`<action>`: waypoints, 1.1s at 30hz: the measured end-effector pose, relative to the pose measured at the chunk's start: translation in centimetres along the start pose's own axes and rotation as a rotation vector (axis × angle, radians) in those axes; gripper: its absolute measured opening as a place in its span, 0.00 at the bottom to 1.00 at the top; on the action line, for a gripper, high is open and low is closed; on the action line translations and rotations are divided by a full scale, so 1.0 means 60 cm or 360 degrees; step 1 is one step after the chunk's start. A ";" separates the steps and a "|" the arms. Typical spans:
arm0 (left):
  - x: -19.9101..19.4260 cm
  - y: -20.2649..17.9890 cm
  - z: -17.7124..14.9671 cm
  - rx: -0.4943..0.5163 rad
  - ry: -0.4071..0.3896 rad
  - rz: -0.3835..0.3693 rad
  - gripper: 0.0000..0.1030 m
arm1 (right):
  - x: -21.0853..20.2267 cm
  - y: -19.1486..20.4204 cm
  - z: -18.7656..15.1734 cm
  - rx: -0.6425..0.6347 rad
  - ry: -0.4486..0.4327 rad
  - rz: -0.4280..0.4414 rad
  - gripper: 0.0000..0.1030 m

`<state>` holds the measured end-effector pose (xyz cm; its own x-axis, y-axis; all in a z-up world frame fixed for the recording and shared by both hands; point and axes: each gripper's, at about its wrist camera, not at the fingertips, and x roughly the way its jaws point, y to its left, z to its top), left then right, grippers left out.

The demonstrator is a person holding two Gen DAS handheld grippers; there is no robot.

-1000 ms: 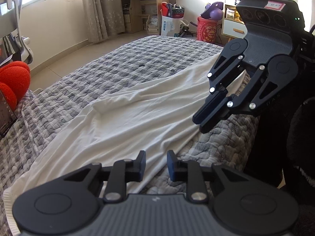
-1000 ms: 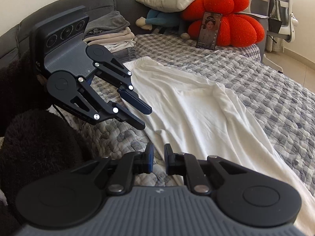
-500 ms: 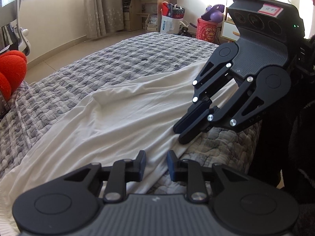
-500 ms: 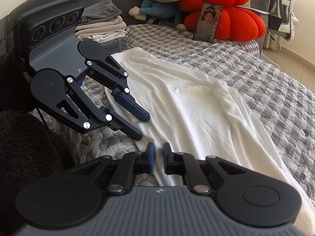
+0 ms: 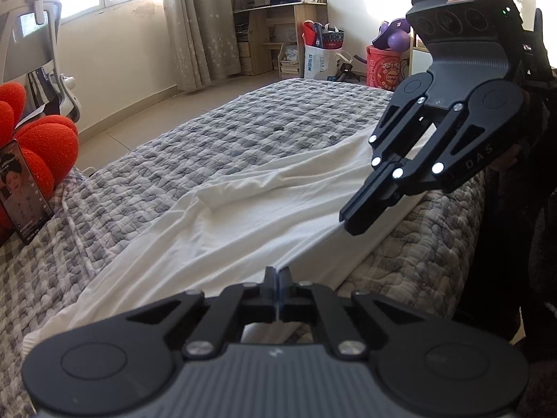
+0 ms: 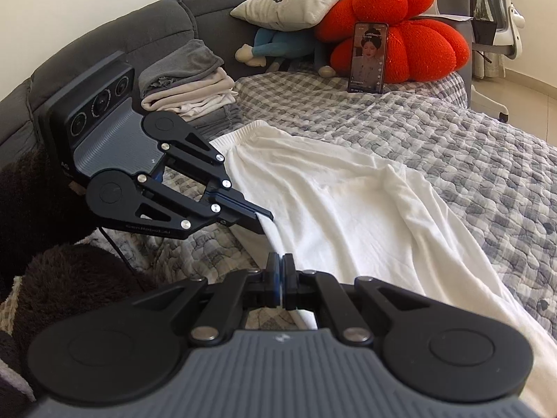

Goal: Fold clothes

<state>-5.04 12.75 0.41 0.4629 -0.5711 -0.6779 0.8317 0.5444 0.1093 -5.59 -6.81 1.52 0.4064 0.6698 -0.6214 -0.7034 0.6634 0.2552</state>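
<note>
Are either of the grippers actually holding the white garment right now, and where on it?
Both. The left gripper and the right gripper are each shut on the near long edge of the white garment, apart from each other along that edge.

I read "DAS" on the right gripper [image 5: 360, 214] arm's side; the left gripper [image 6: 259, 217] arm reads roughly "GenRobot.AI". A bag [image 5: 318, 56] beyond the right gripper carries unreadable print.
</note>
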 end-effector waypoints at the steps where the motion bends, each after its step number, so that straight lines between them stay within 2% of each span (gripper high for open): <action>1: -0.004 -0.002 0.001 0.0008 0.0002 -0.0006 0.01 | 0.000 0.001 -0.001 -0.0003 0.0009 0.0007 0.01; 6: 0.000 -0.008 -0.006 0.0024 0.0069 -0.0059 0.00 | 0.010 0.006 -0.010 -0.0021 0.0075 0.0031 0.01; 9: 0.016 -0.009 -0.017 0.0003 0.0155 -0.0108 0.01 | 0.021 0.007 -0.016 -0.0025 0.0126 0.0036 0.01; 13: 0.019 0.006 -0.012 -0.0078 0.0156 -0.0195 0.03 | 0.020 0.005 -0.016 -0.0014 0.0172 0.0006 0.06; 14: 0.016 0.012 -0.009 -0.0102 0.0136 -0.0221 0.08 | 0.014 0.003 -0.013 -0.0011 0.0169 0.0001 0.12; 16: 0.011 0.025 -0.003 -0.0151 0.0095 -0.0271 0.20 | -0.002 -0.005 -0.007 -0.0002 0.0154 -0.0009 0.12; 17: 0.009 0.029 0.002 -0.0164 0.0070 -0.0283 0.32 | -0.011 -0.010 -0.005 0.0007 0.0140 -0.0021 0.12; 18: 0.008 0.033 0.007 -0.0175 0.0042 -0.0296 0.39 | -0.023 -0.019 -0.003 0.0019 0.0126 -0.0044 0.12; 20: 0.009 0.043 0.019 -0.0193 -0.0008 -0.0314 0.40 | -0.039 -0.037 -0.002 0.0040 0.0110 -0.0100 0.12; 26: 0.048 0.068 0.059 -0.0255 -0.0054 -0.0200 0.40 | -0.083 -0.101 -0.010 0.0141 0.0049 -0.0304 0.12; 33: 0.102 0.123 0.093 -0.0455 -0.0059 -0.0041 0.40 | -0.122 -0.163 -0.020 0.0223 -0.0010 -0.0472 0.12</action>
<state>5.62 9.83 1.13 0.4581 -0.6059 -0.6504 0.7254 0.6777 -0.1204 -2.38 -18.61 2.65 0.5853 0.4426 -0.6794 -0.4672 0.8689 0.1636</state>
